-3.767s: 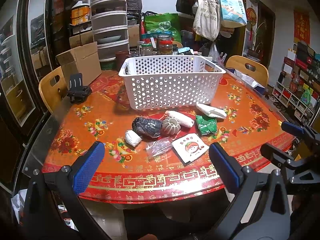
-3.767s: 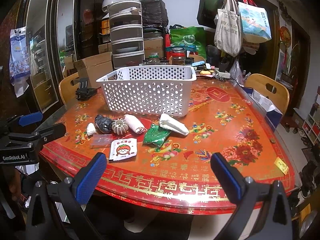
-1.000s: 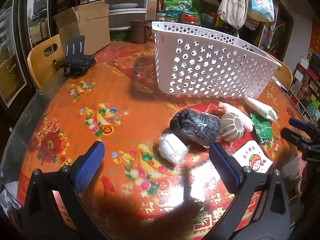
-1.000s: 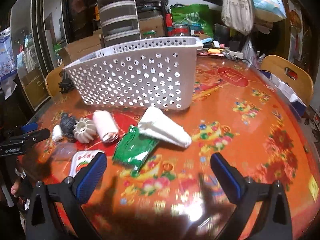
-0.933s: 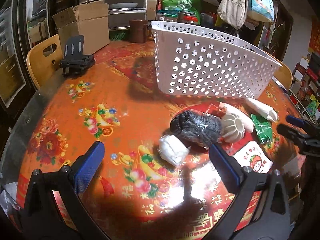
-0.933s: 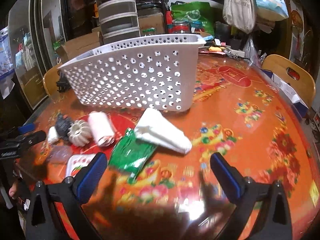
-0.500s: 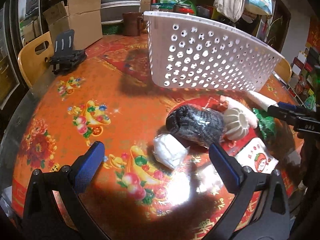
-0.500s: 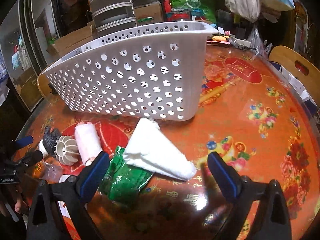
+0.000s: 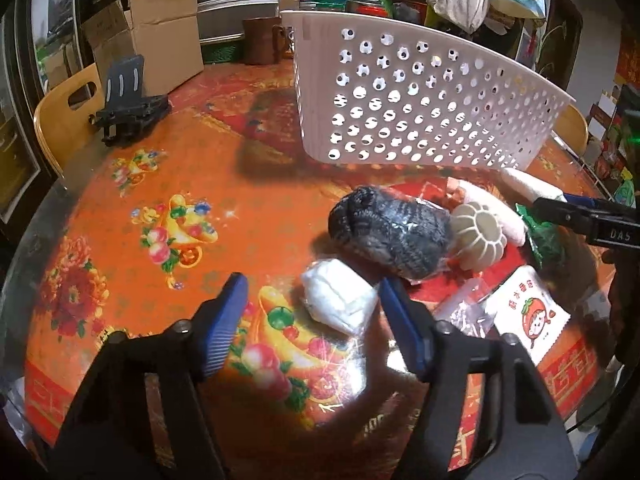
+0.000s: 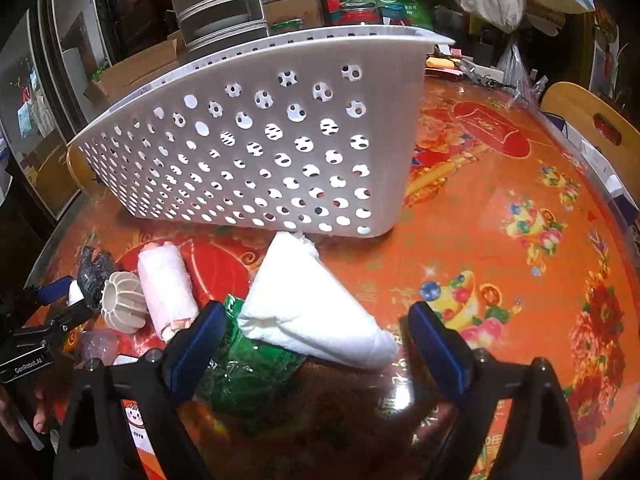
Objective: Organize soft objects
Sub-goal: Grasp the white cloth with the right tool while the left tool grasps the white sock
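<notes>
Left gripper (image 9: 312, 320) spread apart astride the small white wrapped bundle (image 9: 338, 300), right pad near its right end, dark knitted roll (image 9: 390, 232) just behind. Right gripper (image 10: 316, 344) likewise spread around the white folded cloth (image 10: 312, 304), long axis slanting from the perforated white basket (image 10: 256, 152) toward the right pad, atop the green packet (image 10: 248, 372). Bare orange table (image 10: 520, 264) to the right, toward its rim.

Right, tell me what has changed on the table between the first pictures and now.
Both grippers have come in low over the table. The left gripper has narrowed around the small white bundle, not yet shut on it. The right gripper is open, straddling the folded white cloth. Nothing has been lifted: the white basket, dark knitted roll and green packet lie where they were.
</notes>
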Available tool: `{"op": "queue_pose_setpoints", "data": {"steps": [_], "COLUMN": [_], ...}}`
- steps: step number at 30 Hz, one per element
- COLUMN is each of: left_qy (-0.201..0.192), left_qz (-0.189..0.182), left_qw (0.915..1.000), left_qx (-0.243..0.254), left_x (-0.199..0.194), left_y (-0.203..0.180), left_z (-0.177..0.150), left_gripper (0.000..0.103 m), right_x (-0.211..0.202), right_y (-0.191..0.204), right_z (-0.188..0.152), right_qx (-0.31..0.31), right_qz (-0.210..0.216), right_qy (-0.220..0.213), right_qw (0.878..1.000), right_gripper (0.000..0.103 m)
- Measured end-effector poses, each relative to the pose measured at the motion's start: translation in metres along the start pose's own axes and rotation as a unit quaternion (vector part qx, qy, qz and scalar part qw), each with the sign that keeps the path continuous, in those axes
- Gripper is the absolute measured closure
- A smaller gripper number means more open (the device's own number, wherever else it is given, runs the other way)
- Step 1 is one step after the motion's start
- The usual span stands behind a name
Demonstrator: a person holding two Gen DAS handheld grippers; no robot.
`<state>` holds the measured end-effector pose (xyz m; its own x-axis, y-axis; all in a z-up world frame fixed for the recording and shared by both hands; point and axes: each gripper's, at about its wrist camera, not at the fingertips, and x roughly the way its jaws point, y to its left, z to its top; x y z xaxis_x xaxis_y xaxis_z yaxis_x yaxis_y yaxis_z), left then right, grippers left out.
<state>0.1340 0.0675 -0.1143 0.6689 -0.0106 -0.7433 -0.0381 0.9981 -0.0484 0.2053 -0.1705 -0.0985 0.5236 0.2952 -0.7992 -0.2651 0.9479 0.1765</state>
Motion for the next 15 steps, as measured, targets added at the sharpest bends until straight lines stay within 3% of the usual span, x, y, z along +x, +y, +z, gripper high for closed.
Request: {"op": "queue_pose_setpoints", "data": {"steps": [3, 11, 15], "left_qy": [-0.004, -0.013, -0.015], "left_qz": [-0.002, -0.014, -0.015], "left_qw": [1.0, 0.9997, 0.9997], "left_qx": [0.002, -0.017, -0.014], "left_x": [-0.002, -0.007, -0.007], "left_y": [0.0, 0.014, 0.014], "left_z": [-0.001, -0.004, -0.004], "left_gripper": [0.066, 0.066, 0.066], "right_x": [0.0, -0.001, 0.002], "right_y": [0.003, -0.004, -0.003], "right_z": [0.0, -0.001, 0.001], "right_qx": [-0.002, 0.013, 0.012], "right_qz": [-0.002, 0.013, 0.001], "right_qy": [-0.002, -0.002, 0.001], "right_qw": [1.0, 1.0, 1.0], "right_gripper": [0.012, 0.013, 0.024]}}
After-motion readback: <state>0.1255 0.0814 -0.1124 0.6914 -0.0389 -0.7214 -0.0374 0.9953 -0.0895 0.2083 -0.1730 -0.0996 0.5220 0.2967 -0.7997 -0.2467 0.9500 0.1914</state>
